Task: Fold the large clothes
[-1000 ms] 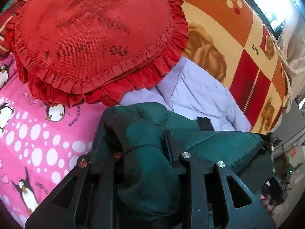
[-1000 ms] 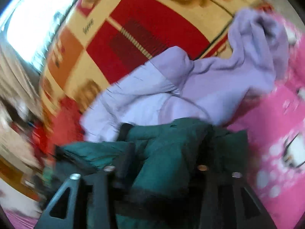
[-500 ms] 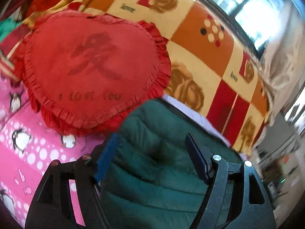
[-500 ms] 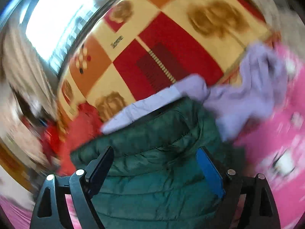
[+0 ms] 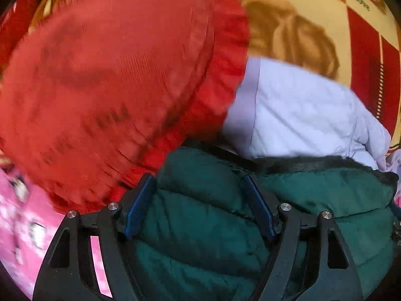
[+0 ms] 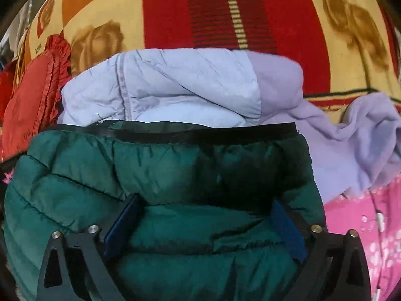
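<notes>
Both grippers angle steeply down over the folded green puffer jacket [image 6: 175, 175]; the left gripper [image 5: 199, 200] and right gripper [image 6: 204, 225] are spreading, pads wide, jacket between, unclamped; beyond lie a lilac jacket [image 6: 188, 82], red cushion [image 5: 112, 75], patterned blanket [image 6: 175, 12].

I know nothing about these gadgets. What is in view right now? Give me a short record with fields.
surface: pink penguin-print sheet with a red, orange and cream rose-print blanket behind
being folded: dark green puffer jacket, lying bunched
behind it: lilac jacket
beside it: red frilled cushion, blurred
left gripper: jaws opening, green jacket between them, pads not pressing
right gripper: jaws opening wide over the green jacket, pads not pressing
person: not visible
</notes>
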Motion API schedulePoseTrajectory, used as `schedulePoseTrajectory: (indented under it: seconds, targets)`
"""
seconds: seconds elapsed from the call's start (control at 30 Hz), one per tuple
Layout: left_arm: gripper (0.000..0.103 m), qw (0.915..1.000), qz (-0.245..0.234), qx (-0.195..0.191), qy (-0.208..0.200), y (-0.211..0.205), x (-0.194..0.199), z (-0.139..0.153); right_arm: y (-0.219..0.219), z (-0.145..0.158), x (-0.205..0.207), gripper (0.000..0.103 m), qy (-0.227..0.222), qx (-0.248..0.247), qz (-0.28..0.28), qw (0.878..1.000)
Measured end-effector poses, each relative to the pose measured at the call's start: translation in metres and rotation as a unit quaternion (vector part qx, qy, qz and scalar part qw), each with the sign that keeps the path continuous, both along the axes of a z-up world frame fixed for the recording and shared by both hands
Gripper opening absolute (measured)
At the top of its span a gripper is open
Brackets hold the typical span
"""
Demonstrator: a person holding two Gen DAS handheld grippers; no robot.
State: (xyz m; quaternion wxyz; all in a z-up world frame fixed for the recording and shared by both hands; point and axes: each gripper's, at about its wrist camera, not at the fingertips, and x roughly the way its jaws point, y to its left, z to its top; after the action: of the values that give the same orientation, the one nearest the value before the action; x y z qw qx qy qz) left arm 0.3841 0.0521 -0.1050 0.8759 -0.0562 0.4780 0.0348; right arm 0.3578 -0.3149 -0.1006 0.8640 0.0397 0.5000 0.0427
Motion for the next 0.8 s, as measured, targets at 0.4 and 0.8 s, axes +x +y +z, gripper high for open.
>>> schedulePoseTrajectory:
  seconds: [0.4,0.8]
  targets:
    - [0.081,0.9997,0.0,-0.021,0.011,0.015,0.003,-0.017,-0.006,-0.011,0.005,0.103,0.007,0.008,-0.005,1.0]
    - [0.08,0.9935,-0.071,-0.058,-0.068,0.074,-0.117,0.045,0.006,0.067,-0.096,0.103,-0.108,0.08,0.062,0.989]
